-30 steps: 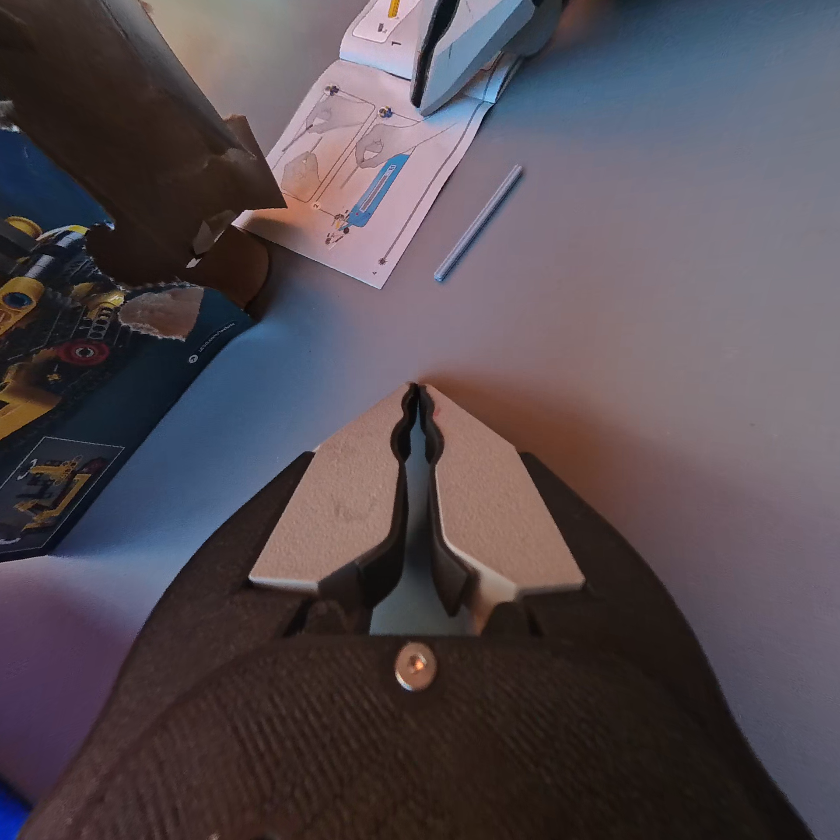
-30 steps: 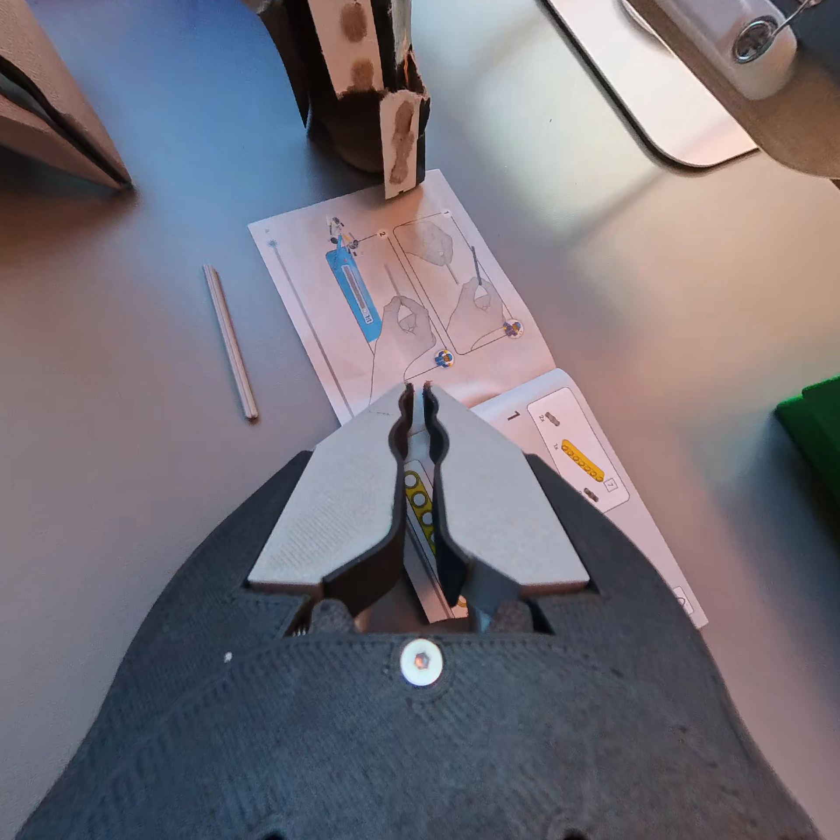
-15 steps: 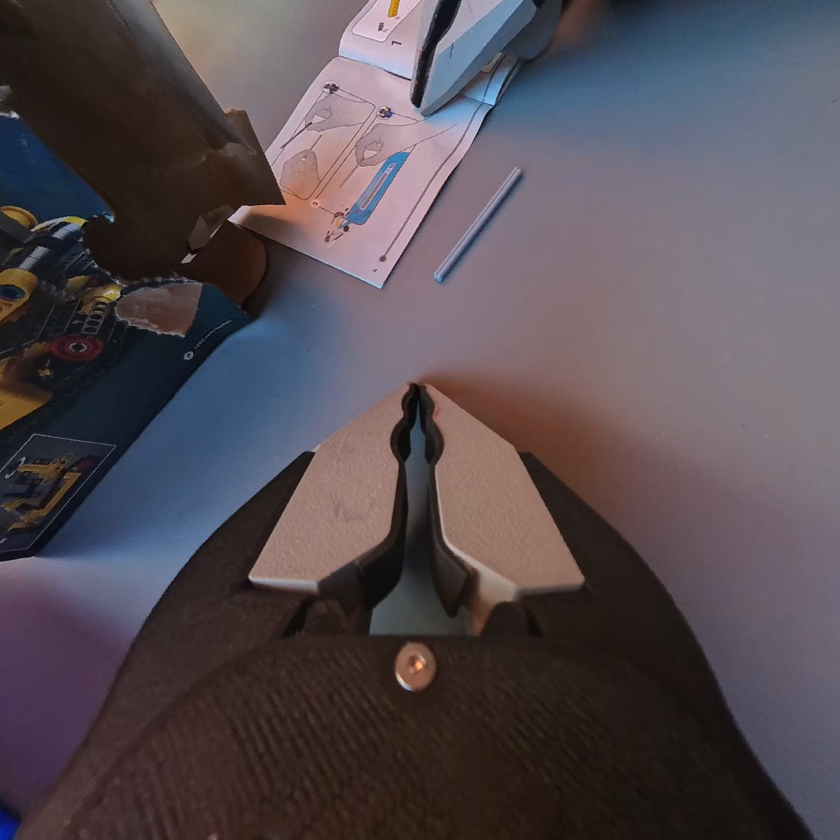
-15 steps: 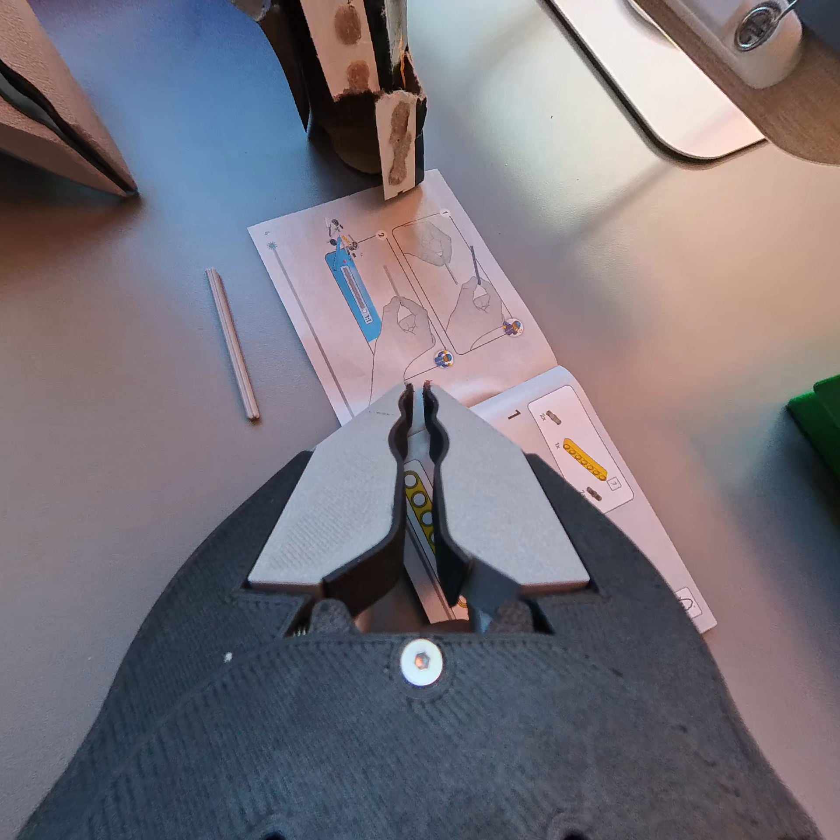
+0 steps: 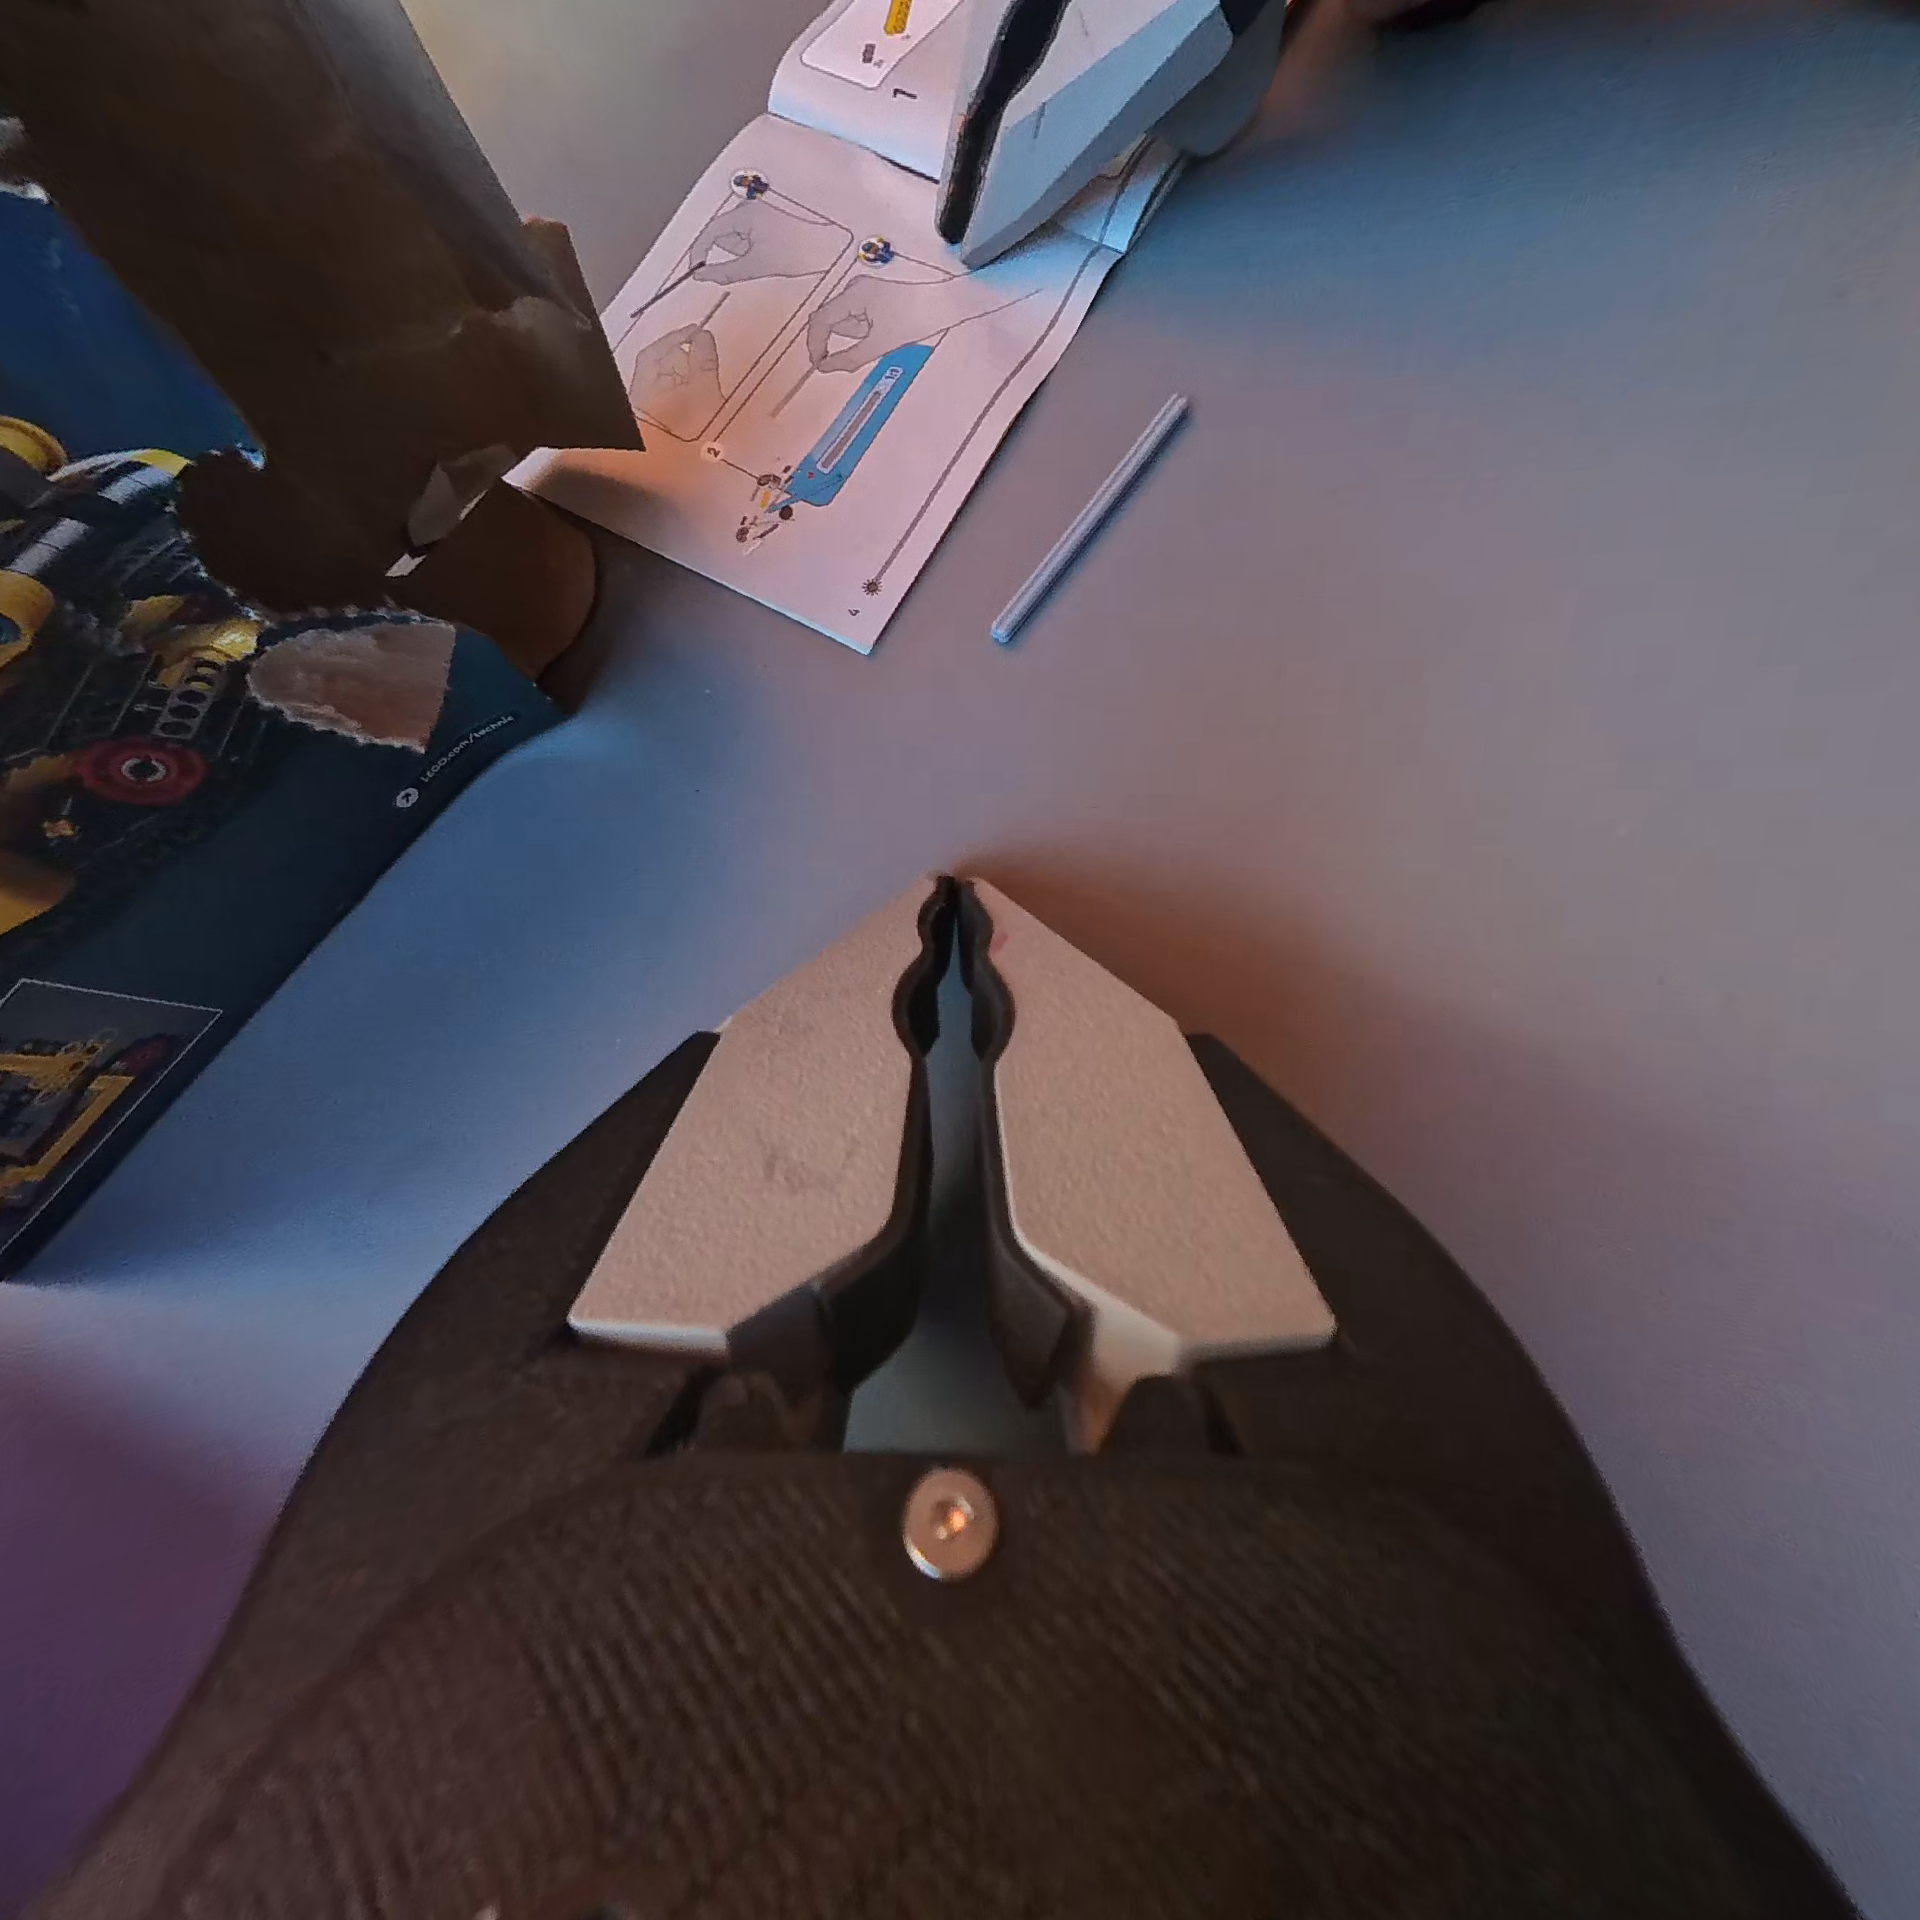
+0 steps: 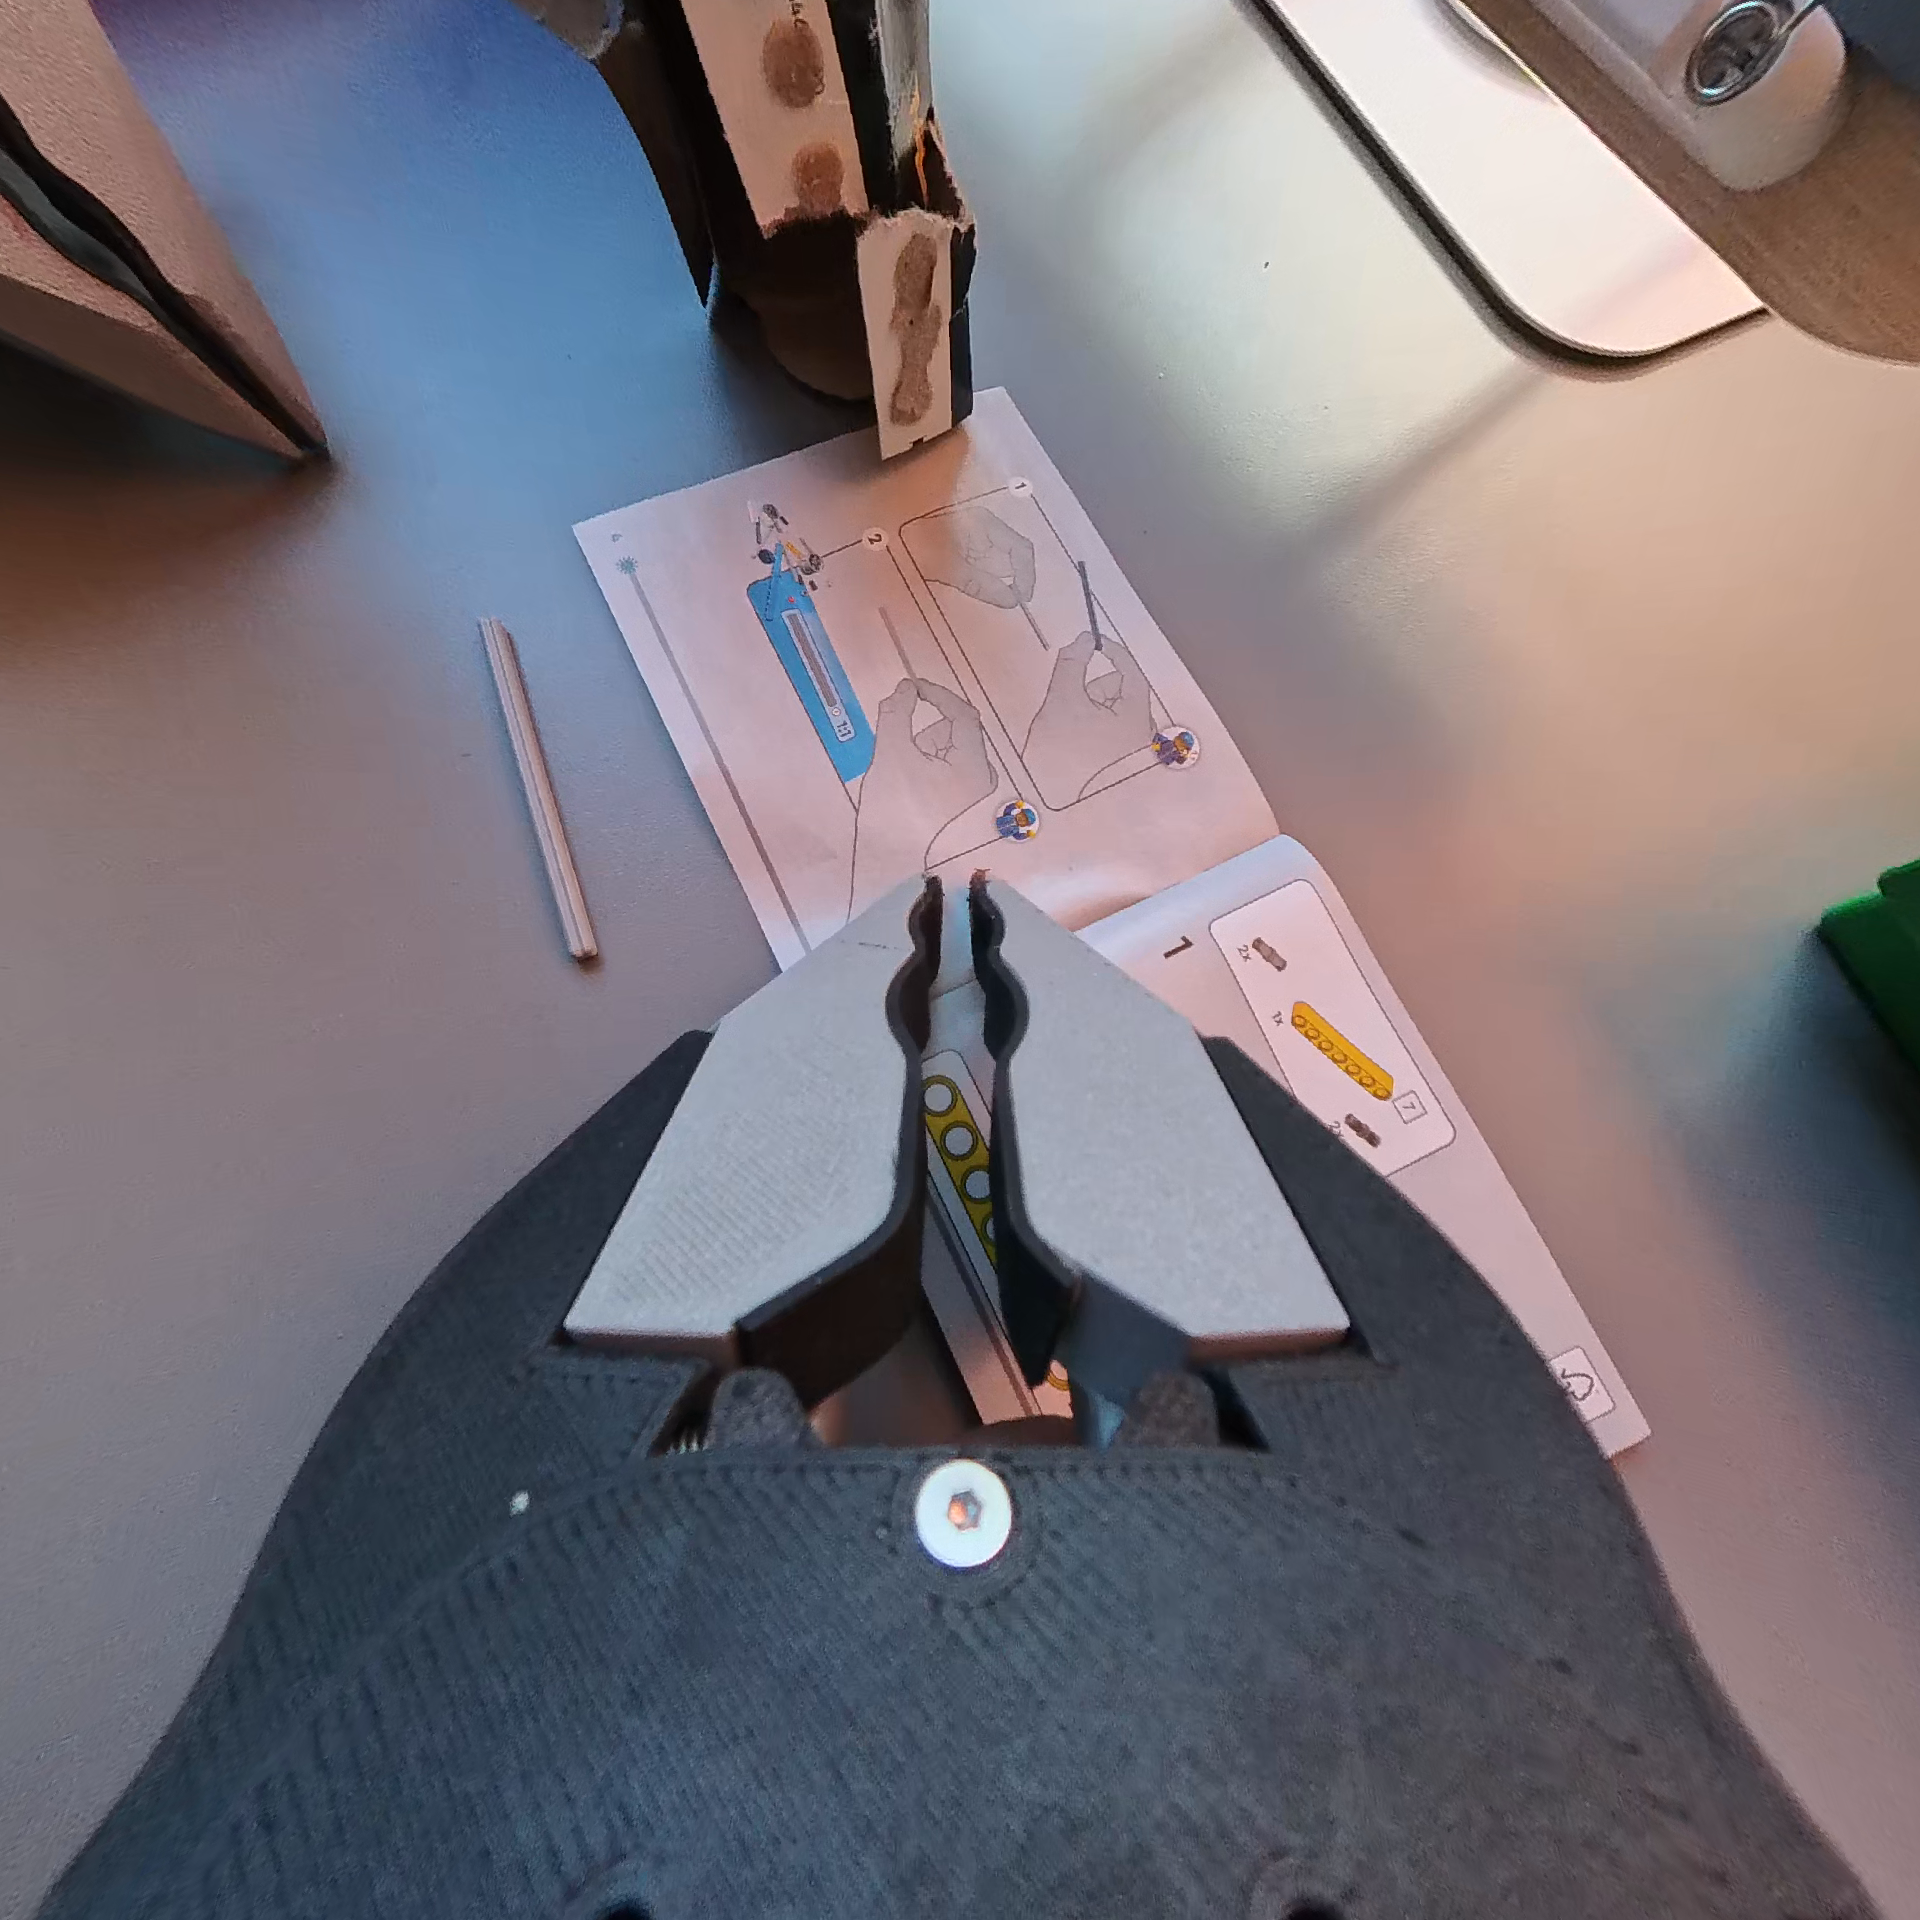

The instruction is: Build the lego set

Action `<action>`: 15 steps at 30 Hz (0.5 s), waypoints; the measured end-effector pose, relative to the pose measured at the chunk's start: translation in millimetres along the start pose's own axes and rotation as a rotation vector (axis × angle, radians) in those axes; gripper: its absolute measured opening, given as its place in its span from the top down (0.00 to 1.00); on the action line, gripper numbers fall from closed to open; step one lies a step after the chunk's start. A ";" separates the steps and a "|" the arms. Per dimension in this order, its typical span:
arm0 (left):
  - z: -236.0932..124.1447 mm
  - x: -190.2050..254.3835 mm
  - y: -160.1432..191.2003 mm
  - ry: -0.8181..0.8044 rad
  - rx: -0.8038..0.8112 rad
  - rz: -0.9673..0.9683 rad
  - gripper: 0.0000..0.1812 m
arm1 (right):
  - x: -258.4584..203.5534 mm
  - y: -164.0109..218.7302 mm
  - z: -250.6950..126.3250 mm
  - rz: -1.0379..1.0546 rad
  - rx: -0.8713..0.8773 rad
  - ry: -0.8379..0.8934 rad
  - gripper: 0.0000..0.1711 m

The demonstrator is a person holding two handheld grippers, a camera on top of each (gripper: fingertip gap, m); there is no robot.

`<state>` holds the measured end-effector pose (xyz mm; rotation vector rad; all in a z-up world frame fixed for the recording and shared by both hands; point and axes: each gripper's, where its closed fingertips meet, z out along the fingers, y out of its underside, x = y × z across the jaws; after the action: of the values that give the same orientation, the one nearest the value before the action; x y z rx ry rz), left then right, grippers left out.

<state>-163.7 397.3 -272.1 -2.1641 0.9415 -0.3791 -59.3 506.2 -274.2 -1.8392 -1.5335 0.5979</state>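
My right gripper hovers over the white paper instruction booklet, tips slightly parted, holding nothing. My left gripper is closed, empty, over bare table. The thin grey plastic axle rod lies at 10 o'clock of the right tips, just beside the booklet.

Risk: rod is slim and flat on the smooth grey tabletop; pinch may skid or roll it. Torn blue-and-yellow cardboard set box at 10 o'clock of the left gripper crowds approach. No bricks in view.

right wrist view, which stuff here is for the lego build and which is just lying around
For the build:
- instruction booklet
- thin grey rod
- torn lego box

Lying about:
- green object
- silver stand base

Neither claw holds anything.
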 end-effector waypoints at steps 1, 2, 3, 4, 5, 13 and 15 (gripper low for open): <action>0.1 0.1 0.0 0.005 0.000 -0.006 1.00 | 0.0 0.0 0.0 0.000 0.000 0.000 0.99; 0.0 0.1 0.0 0.011 0.000 -0.012 1.00 | 0.0 0.0 0.0 0.000 0.000 0.000 0.99; 0.0 0.2 -0.1 0.018 0.001 -0.018 1.00 | -0.1 0.0 0.0 0.001 0.000 -0.002 0.99; 0.0 0.4 0.0 0.026 0.001 -0.026 1.00 | -0.1 0.0 0.0 0.002 0.000 -0.003 0.99; 0.0 0.7 -0.1 0.035 0.001 -0.033 1.00 | -0.2 0.0 0.1 0.003 0.001 -0.004 0.99; 0.1 3.0 -0.3 0.083 0.002 -0.063 1.00 | -1.2 0.0 0.0 0.004 0.002 -0.013 0.98; 0.1 3.0 -0.3 0.084 0.002 -0.063 1.00 | -1.3 0.0 0.0 0.002 0.002 -0.012 0.98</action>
<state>-161.4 395.3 -272.0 -2.1951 0.9196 -0.5047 -59.6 504.9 -274.3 -1.8386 -1.5386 0.6129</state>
